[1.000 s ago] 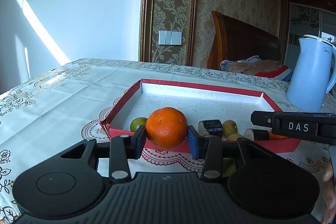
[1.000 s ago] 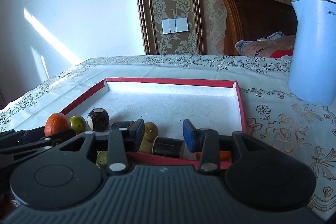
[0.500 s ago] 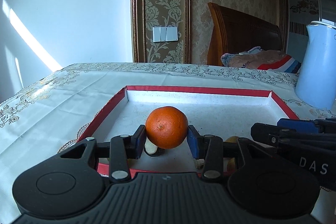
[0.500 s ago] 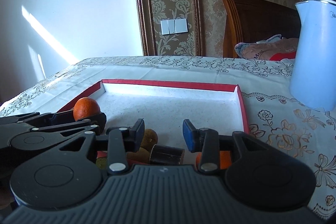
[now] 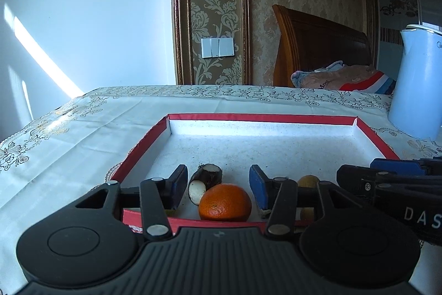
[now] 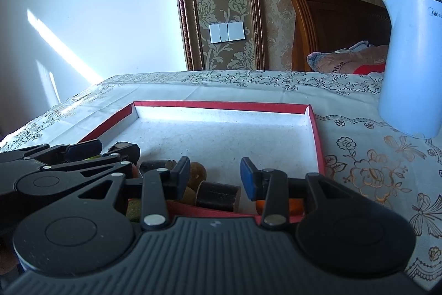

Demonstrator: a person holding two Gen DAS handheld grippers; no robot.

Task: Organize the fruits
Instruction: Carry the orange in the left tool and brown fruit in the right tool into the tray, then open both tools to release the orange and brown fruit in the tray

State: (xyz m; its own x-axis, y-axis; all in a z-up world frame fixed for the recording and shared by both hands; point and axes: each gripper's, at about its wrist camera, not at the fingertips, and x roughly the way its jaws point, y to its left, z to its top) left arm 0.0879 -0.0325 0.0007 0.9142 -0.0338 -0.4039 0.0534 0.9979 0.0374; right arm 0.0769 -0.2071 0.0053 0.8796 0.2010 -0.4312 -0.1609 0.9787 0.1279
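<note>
An orange (image 5: 225, 202) lies on the white floor of the red-rimmed tray (image 5: 259, 118), near its front edge. My left gripper (image 5: 218, 188) is open, its blue pads apart on either side above the orange. A dark cut root piece (image 5: 205, 180) lies just behind the orange. A brown kiwi (image 5: 308, 181) shows behind the right finger. My right gripper (image 6: 215, 179) is open and empty over the tray's (image 6: 221, 105) front edge, above a dark cylinder piece (image 6: 218, 196) and a kiwi (image 6: 197, 170). A second orange fruit (image 6: 292, 205) shows under its right finger.
A pale blue kettle (image 5: 417, 85) (image 6: 411, 62) stands on the flowered tablecloth (image 6: 367, 165) to the tray's right. A wooden chair with a folded cloth (image 5: 342, 76) stands behind the table. The left gripper's body (image 6: 69, 165) lies close to the right gripper's left.
The left gripper has opened and let go of the orange, which now rests in the tray. The right gripper has stayed open with little movement.
</note>
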